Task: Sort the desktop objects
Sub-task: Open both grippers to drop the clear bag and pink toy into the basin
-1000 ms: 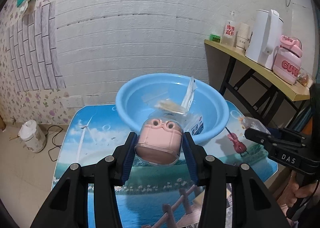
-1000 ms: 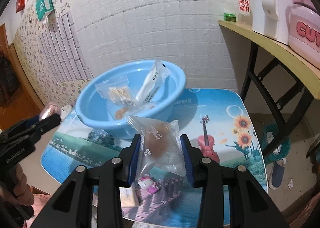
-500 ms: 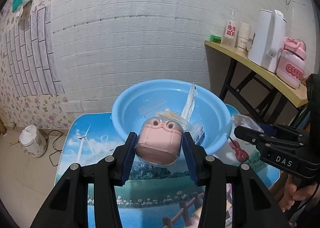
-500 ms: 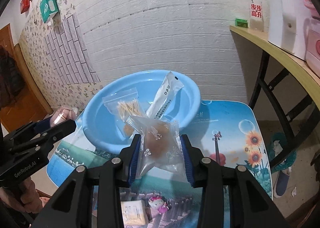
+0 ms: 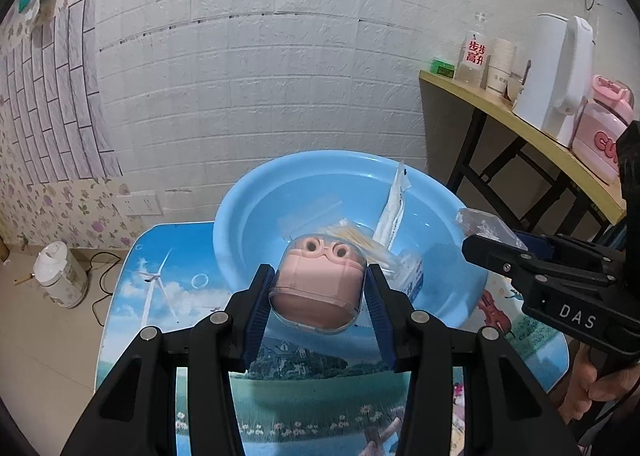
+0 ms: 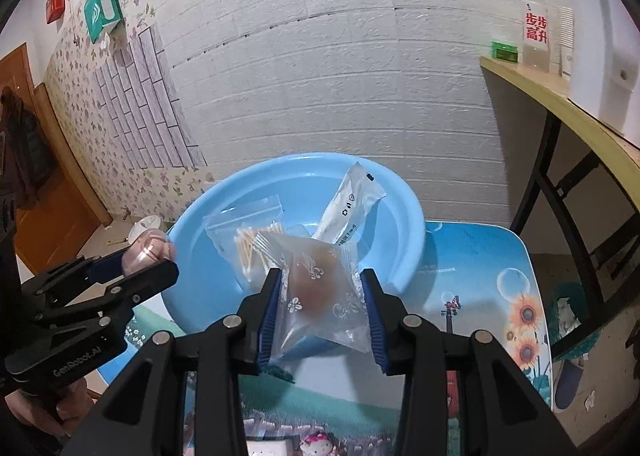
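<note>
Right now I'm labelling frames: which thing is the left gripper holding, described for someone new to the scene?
Start at the blue basin on the picture-printed table. Just in front of its near rim, the left gripper clamps a small pink case in a clear shell. Unlike the flat packets nearby, it is rounded, with two ring-shaped bumps on top.

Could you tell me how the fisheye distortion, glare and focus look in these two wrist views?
Left wrist view: wall courses bow strongly, dark vignette in the corners; the pink case in the left tongs is sharp, with faint glare on its clear shell. Right wrist view: the same bowing; the shelf curves; the pastry packet in the right tongs is sharp; lighting is soft and even over the blue basin.
</note>
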Tool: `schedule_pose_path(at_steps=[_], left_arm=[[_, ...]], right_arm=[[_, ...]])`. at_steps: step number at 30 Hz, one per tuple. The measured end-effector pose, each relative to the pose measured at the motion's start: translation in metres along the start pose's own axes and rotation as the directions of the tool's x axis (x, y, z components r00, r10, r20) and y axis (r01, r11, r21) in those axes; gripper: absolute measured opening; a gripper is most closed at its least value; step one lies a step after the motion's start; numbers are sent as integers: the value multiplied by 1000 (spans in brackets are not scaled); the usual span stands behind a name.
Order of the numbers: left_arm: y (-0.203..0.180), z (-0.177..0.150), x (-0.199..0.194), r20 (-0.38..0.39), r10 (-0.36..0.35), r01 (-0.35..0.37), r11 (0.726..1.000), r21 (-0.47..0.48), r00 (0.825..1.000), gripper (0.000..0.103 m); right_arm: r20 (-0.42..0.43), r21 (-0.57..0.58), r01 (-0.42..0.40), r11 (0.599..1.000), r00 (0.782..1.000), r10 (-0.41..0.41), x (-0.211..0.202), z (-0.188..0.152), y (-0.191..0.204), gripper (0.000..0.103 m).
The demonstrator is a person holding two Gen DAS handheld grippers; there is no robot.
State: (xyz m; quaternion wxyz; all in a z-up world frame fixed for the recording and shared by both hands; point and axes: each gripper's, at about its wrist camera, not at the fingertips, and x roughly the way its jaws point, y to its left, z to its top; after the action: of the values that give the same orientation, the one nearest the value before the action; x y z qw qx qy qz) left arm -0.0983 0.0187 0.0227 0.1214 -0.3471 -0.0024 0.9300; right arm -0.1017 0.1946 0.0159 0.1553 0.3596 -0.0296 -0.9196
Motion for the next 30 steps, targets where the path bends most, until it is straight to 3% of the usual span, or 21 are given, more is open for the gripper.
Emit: schedule_pose_path(at_steps=[25,27,30], left_arm=[[1,7,60,-26,-31,31,999,5,999,44],[1,6,60,-24,-30,31,999,10,999,48],[3,8,55,8,-16,16,1000,13,1000,69]], right_arm=[[-34,14,18,1000,999,-18,55,6,-12,40],[-35,12,18,1000,999,-17,56,6,-12,40],[-35,15,14,1000,999,-13,57,7,-13,40]])
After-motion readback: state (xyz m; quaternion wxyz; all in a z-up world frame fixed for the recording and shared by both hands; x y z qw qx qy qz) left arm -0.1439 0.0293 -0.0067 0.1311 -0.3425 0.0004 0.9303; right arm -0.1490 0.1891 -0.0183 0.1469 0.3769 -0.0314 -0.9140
